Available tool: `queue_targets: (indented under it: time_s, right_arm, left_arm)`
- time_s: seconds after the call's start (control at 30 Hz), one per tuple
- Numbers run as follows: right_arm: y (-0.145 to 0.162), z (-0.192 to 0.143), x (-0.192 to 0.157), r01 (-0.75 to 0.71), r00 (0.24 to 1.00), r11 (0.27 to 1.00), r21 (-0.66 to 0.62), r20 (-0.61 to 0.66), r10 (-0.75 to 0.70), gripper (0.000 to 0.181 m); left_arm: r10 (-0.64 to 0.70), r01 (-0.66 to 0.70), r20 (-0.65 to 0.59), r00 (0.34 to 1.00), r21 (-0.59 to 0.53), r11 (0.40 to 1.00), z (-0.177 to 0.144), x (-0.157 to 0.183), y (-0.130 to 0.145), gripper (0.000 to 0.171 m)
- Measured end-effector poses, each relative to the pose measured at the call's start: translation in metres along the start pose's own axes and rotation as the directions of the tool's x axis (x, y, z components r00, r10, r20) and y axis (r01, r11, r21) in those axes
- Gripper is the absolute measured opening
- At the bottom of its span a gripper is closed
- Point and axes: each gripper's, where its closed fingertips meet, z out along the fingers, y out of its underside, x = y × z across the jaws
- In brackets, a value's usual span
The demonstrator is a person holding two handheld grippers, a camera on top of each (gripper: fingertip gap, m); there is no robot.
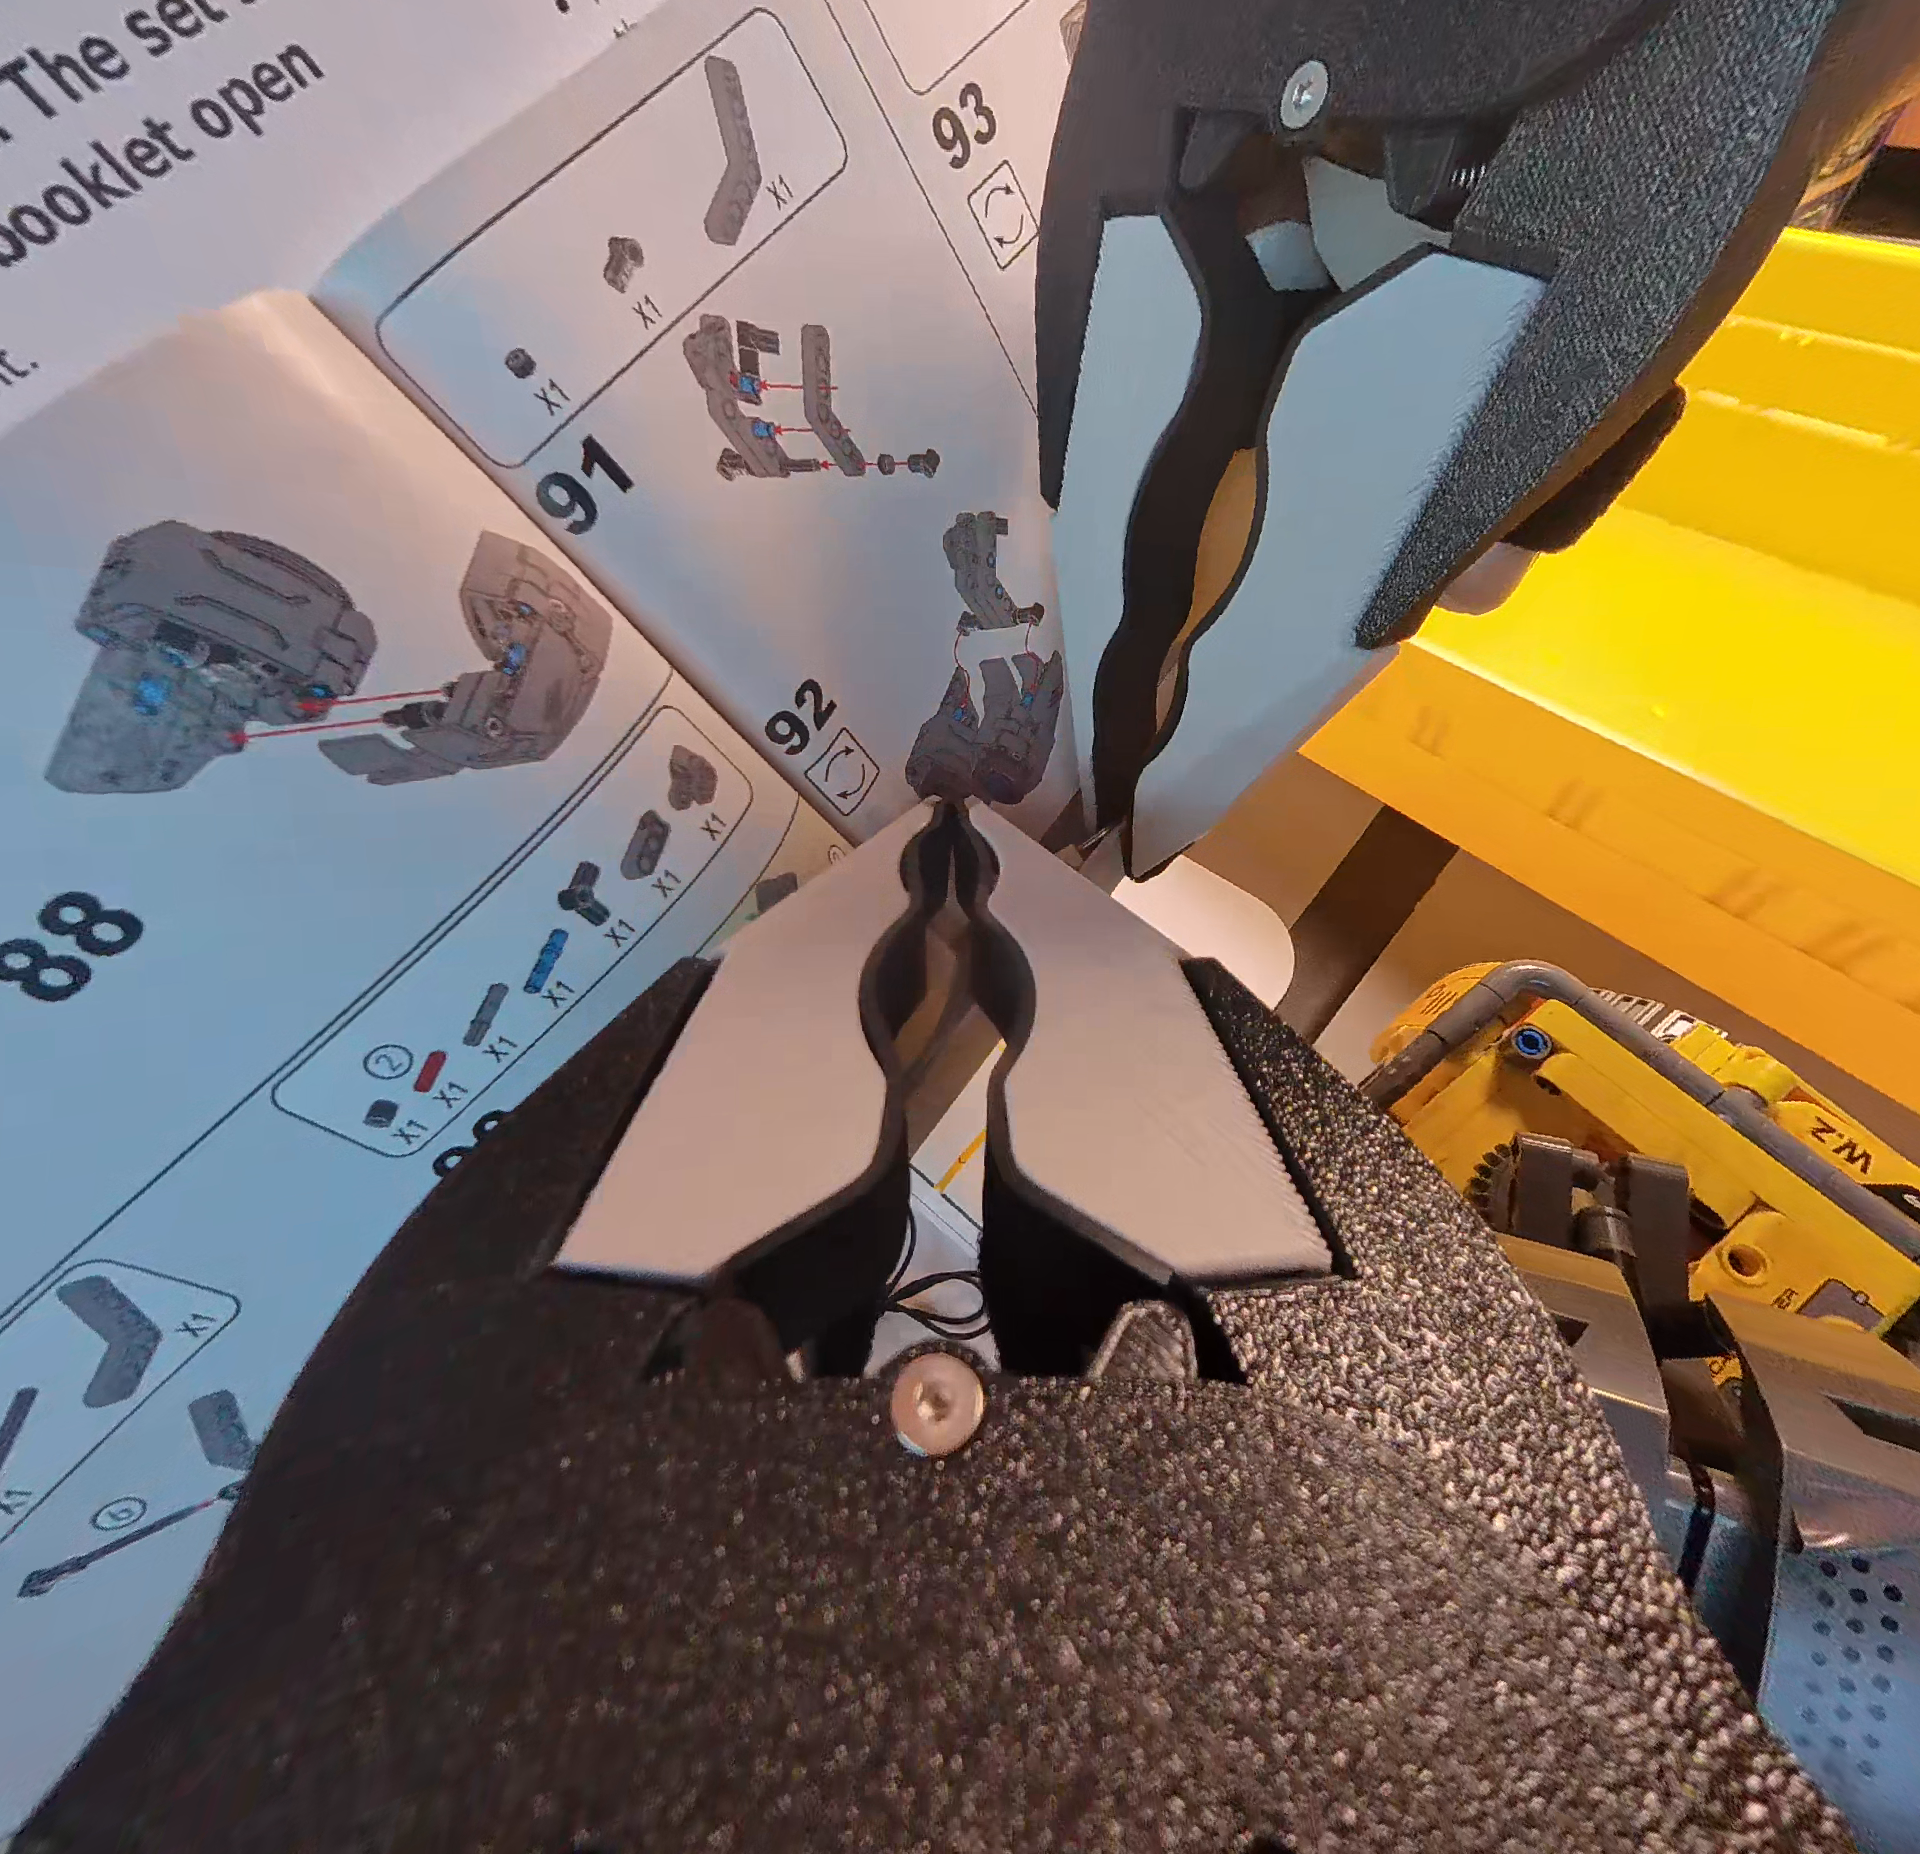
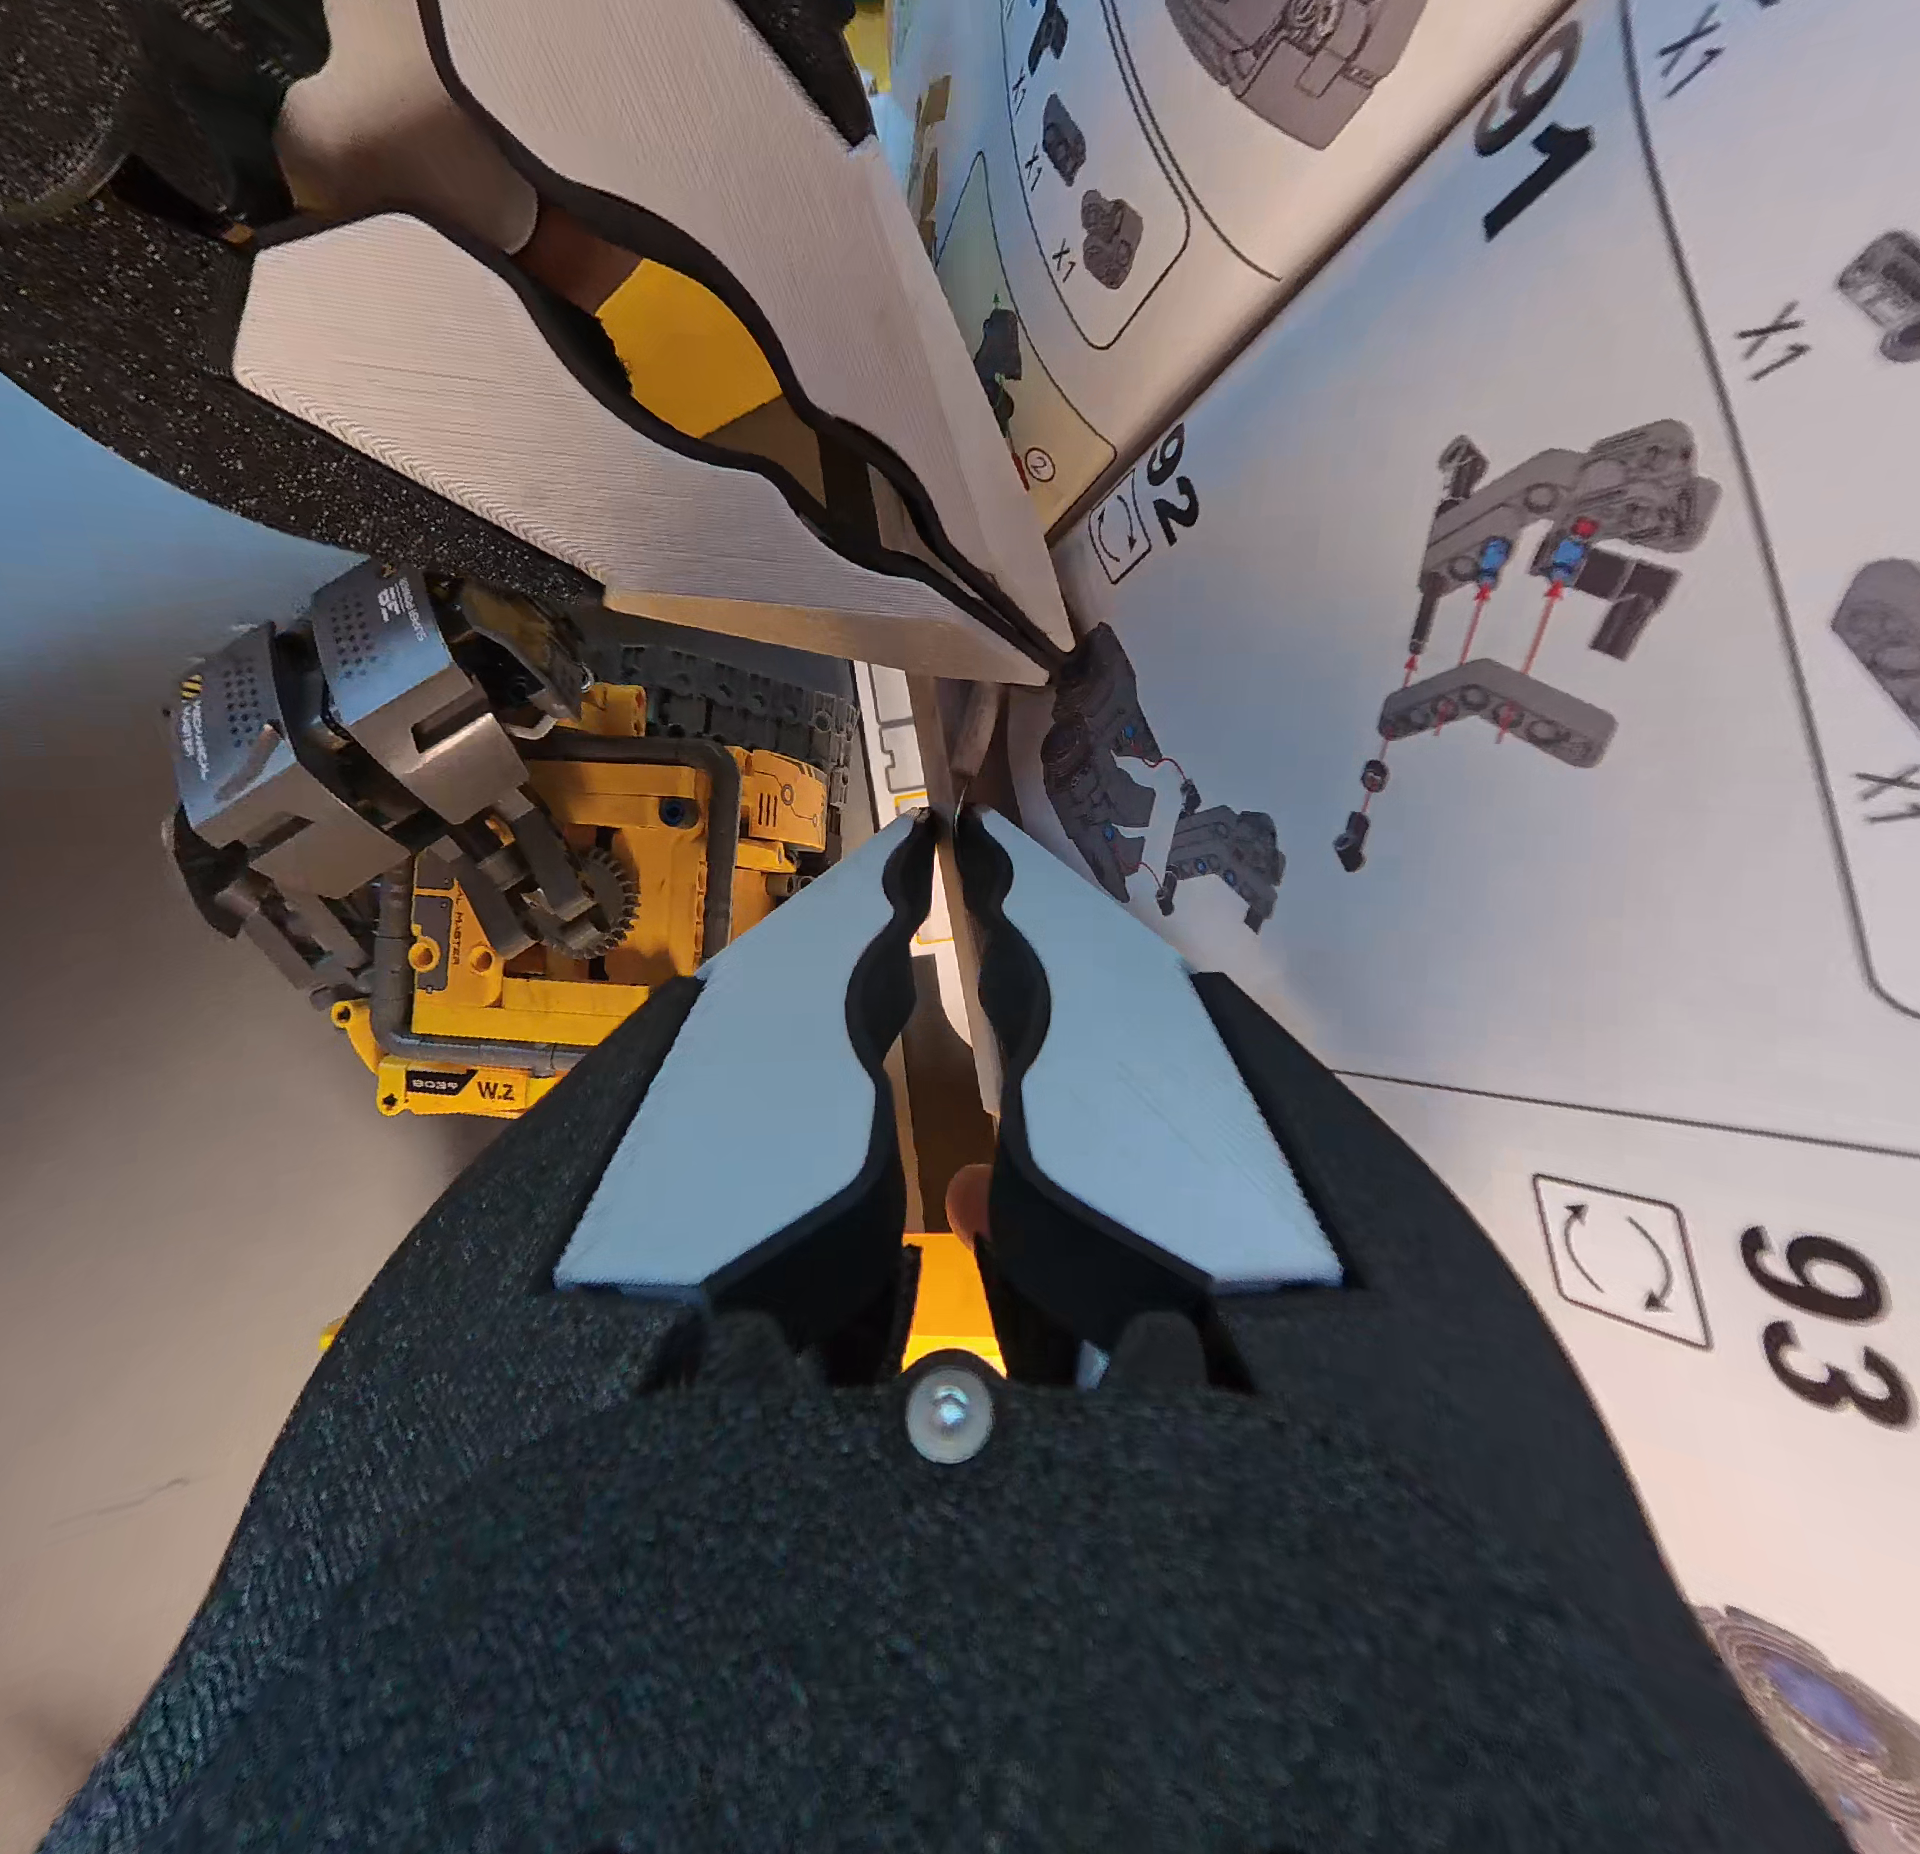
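Two grippers meet over a pale tabletop beside yellow bins. Instruction booklet, open, grey printed diagrams, is lifted: left gripper and right gripper each clenched on a page edge. Yellow-and-grey brick model sits nearby.

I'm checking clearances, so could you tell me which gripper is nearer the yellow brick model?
Probably left: the left gripper sits beside the model; the right gripper is beyond, both pinching the booklet.
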Motion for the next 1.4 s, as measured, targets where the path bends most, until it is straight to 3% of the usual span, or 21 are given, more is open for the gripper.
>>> queue_targets:
  time_s: [0.27, 0.43, 0.57, 0.63, 0.77, 0.87, 1.0, 1.3, 1.4]
  right_arm:
    - [0.001, -0.003, 0.004, -0.026, 1.0, 0.999, 0.043, -0.014, 0.026, 0.004]
    - [0.002, -0.004, 0.004, -0.017, 0.999, 0.999, -0.04, -0.029, 0.016, 0.005]
    - [-0.023, -0.016, -0.003, -0.017, 1.0, 1.0, 0.018, -0.001, 0.017, 0.0]
    - [-0.01, -0.011, 0.005, 0.021, 0.997, 0.995, -0.101, -0.069, -0.028, 0.0]
    - [-0.015, -0.006, 0.0, 0.022, 0.997, 0.996, -0.083, -0.069, -0.028, 0.012]
    - [-0.004, -0.005, 0.006, -0.003, 0.996, 0.989, -0.145, -0.088, -0.009, 0.017]
    - [0.0, -0.002, 0.005, -0.02, 0.997, 0.985, -0.172, -0.07, 0.008, 0.007]
    - [-0.006, -0.009, 0.003, -0.056, 0.997, 0.998, 0.014, 0.044, 0.055, 0.0]
    - [-0.006, -0.013, 0.001, -0.019, 0.999, 0.998, 0.067, 0.028, 0.017, 0.0]
  left_arm:
    - [0.033, -0.033, -0.012, 0.999, -0.005, 0.999, 0.001, 0.003, 0.007, 0.0]
    - [0.043, -0.043, -0.015, 0.999, -0.013, 0.999, 0.001, 0.005, 0.008, 0.0]
    - [0.04, -0.04, -0.021, 0.999, -0.012, 0.999, 0.002, 0.006, 0.008, 0.0]
    - [0.038, -0.038, -0.022, 0.999, -0.01, 0.999, 0.002, 0.005, 0.008, 0.0]
    - [0.045, -0.045, -0.025, 0.999, -0.006, 0.999, 0.001, 0.006, 0.009, 0.0]
    - [0.054, -0.054, -0.024, 0.998, -0.003, 0.999, 0.001, 0.006, 0.009, 0.0]
    - [0.05, -0.049, -0.033, 0.998, 0.003, 0.999, 0.001, 0.006, 0.01, 0.0]
    - [0.047, -0.047, -0.049, 0.998, -0.005, 0.999, 0.0, 0.007, 0.012, 0.0]
    - [-0.084, 0.088, -0.11, 0.99, 0.031, 0.996, -0.002, 0.005, 0.006, 0.0]
